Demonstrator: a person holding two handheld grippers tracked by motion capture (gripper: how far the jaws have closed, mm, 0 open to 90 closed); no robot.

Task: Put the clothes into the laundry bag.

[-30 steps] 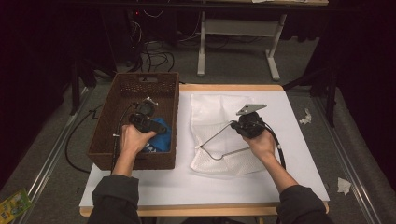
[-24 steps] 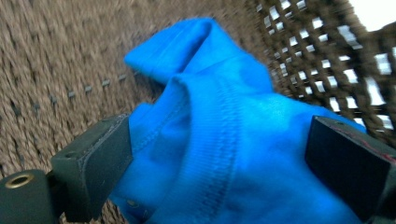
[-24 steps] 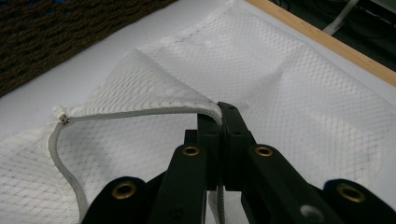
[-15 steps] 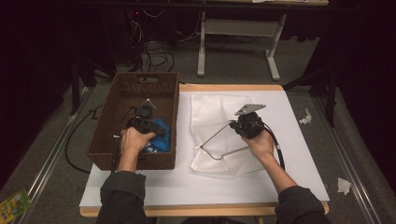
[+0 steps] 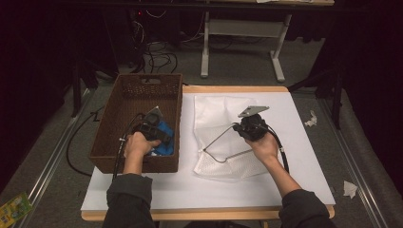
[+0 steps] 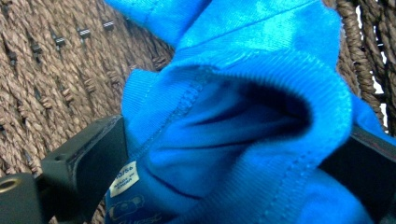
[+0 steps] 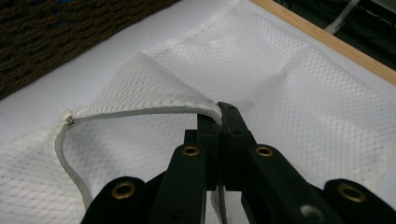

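Note:
A blue knit garment (image 5: 166, 137) lies in the near right part of a brown wicker basket (image 5: 117, 124). My left gripper (image 5: 156, 133) is down in the basket over it. In the left gripper view the garment (image 6: 243, 70) bulges between the jaws of the left gripper (image 6: 236, 133), which stand wide apart and open. A white mesh bag (image 5: 216, 114) lies flat on the white table top. My right gripper (image 5: 236, 126) is shut on the bag's grey zip edge (image 7: 140, 112) and holds it lifted, so the mouth gapes. In the right gripper view the right gripper (image 7: 223, 114) has its jaws tight together.
The basket stands at the table's left, its right wall close to the bag. The table's wooden edge (image 5: 237, 89) runs along the far side. Cables trail from both grippers, and more lie on the floor beyond the table. Scraps of paper lie on the floor at the right.
My left hand has sunk a little lower into the basket onto the blue garment. The right hand and the lifted bag edge have stayed where they were.

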